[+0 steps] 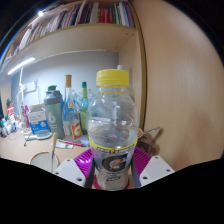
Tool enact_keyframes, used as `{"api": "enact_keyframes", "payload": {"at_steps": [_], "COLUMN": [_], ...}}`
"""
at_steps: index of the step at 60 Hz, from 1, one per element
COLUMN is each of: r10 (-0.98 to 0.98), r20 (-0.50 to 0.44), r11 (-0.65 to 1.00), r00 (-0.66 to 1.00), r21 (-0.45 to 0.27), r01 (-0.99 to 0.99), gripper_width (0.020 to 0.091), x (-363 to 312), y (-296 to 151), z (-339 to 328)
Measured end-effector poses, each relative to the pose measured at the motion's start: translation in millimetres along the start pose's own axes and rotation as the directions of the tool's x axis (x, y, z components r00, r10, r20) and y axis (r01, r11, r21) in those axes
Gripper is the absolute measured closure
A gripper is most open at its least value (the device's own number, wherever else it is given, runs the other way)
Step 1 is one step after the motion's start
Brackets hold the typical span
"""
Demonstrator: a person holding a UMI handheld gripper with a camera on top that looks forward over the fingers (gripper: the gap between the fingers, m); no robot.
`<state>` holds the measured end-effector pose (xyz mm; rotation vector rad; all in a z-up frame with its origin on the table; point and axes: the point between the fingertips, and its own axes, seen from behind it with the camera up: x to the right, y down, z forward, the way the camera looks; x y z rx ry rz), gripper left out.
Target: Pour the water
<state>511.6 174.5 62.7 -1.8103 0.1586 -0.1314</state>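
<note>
A clear plastic sports-drink bottle (112, 125) with a yellow cap and a black-and-white label stands upright between my fingers, held above the wooden desk (25, 152). My gripper (112, 170) is shut on the bottle, with the pink pads (82, 166) pressing its labelled lower part from both sides. The bottle looks mostly clear inside; I cannot tell its water level. A clear glass (41, 158) stands on the desk, off to the left of the fingers.
Several bottles (68, 105) and small items crowd the back of the desk under a lit shelf. A bookshelf (80, 18) runs above. A light wooden panel (185, 90) rises close on the right.
</note>
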Motion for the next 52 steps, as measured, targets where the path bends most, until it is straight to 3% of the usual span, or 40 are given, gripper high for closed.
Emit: {"api": "enact_keyframes", "payload": {"at_steps": [3,5,6,9,12,27,52], "r10": [-0.011,-0.012,-0.006,0.019,0.036,0.044,0.070], "r20": [0.016,0.030,0.036,0.044,0.032,-0.042,-0.036], "r11": [0.998,0.992,0.988,0.981,0.978,0.968,0.968], "r00": [1.000,0.999,0.999,0.999,0.999,0.998,0.997], "r21": [-0.055,-0.124,-0.154,-0.194,-0.206,-0.246,-0.239], "r01": [0.012,0.015,0.011,-0.010,-0.029,-0.053,-0.076], "gripper_width": [0.0483,0.0402,0.0328,0.0240,0.0274,0.0267,0.0268], "x": [-2.6,-3.3,-4.0,-3.8,-1.6,5.2,-73.9], "y": [6.2,17.6,22.5,27.7,31.2,24.5,-29.7], "z": [-0.6,-1.5,-3.9,-13.1,-25.4,-126.3,-367.5]}}
